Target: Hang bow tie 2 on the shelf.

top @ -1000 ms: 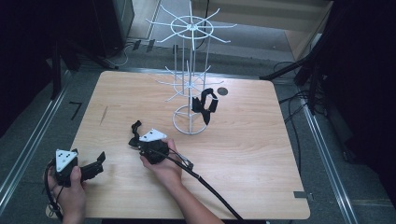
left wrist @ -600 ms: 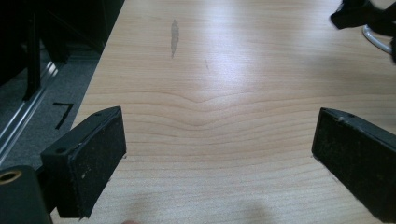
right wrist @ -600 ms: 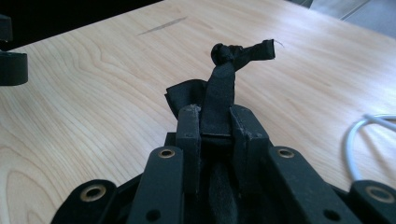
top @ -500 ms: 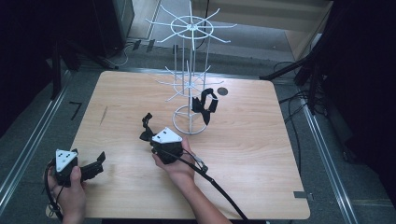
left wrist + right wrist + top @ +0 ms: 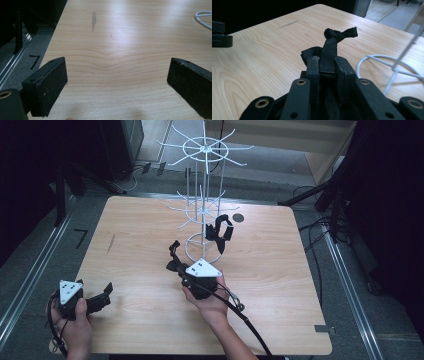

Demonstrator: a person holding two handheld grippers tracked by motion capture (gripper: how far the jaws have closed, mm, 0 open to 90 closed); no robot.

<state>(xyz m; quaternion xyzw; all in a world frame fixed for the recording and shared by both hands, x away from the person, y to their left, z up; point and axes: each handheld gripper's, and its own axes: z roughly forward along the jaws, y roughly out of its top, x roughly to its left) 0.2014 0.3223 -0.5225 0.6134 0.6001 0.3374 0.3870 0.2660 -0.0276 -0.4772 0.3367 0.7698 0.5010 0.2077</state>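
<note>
Black knotted fabric strap [image 5: 331,50] is pinched between the right gripper [image 5: 174,256]'s fingers, held above the light wooden desk [image 5: 280,270] at about eight o'clock from the white wire rack [image 5: 202,200]. The left gripper [image 5: 106,292]'s fingers stand spread over bare desk at seven o'clock.
</note>
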